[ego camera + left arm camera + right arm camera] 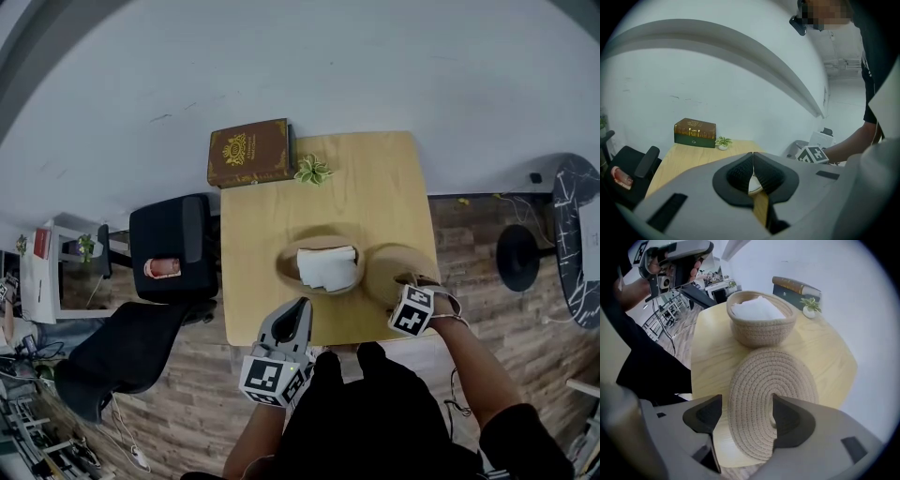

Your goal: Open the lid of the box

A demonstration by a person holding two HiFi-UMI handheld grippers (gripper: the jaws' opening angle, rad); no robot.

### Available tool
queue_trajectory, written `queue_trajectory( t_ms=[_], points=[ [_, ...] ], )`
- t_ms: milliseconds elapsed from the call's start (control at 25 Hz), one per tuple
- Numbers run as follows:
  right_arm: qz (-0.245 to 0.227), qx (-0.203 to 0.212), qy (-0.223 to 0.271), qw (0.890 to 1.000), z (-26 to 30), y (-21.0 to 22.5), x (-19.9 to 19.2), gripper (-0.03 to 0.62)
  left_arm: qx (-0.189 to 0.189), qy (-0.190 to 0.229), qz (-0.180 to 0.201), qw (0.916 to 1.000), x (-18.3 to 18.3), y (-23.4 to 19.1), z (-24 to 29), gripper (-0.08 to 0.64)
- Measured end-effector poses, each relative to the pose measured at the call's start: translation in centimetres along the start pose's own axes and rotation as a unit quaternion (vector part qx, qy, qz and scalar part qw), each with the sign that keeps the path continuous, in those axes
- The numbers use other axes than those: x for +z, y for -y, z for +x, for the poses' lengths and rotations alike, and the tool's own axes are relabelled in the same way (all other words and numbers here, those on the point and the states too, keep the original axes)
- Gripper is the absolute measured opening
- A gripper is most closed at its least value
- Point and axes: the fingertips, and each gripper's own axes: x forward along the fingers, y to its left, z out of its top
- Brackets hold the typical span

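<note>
– Lid (771,394) first: where does it lie?
– Flat on the table (366,178), off the basket (761,331), just beside it on the right and toward the near edge. It is a round woven disc of the same weave as the basket.
– And the basket?
– Upright in the table's front half, open on top, with something white (328,267) heaped inside, perhaps paper or cloth; the views do not settle which.
– The right gripper (747,411)?
– Its jaws stand wide apart over the near part of the lid, one on each side of its centre. They hold nothing. Whether either of the pads (787,420) touches the weave cannot be told.
– The left gripper (753,157)?
– Jaws pressed together, nothing between them. It is held in the air at the table's near edge, in front of the basket, pointing toward the wall (717,84).
– Anything else?
– A brown box (250,152) shaped like a book sits at the far left corner, closed, with a small plant (313,170) just beside it. A black chair (173,244) stands left of the table
</note>
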Motion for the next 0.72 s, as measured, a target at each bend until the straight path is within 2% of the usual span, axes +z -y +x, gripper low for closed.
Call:
queue_trajectory(
  t_ms=[200,360,520,720],
  points=[
    [0.025,-0.041,0.047,0.998,-3.7,0.6,1.7,0.350,-0.010,0.005,0.007,0.9999,0.5,0.8,-0.1,0.021],
    [0.046,-0.082,0.110,0.989,-8.1,1.4,4.5,0.320,-0.020,0.010,0.015,0.9996,1.3,1.1,-0.1,0.021],
    [0.069,-0.124,0.176,0.974,-12.1,2.0,7.3,0.280,-0.026,0.024,0.027,0.9990,2.7,1.5,-0.2,0.021],
    [0.094,-0.180,0.257,0.945,-16.5,2.4,10.0,0.212,-0.023,0.041,0.038,0.9982,4.1,1.4,-0.8,0.021]
  ],
)
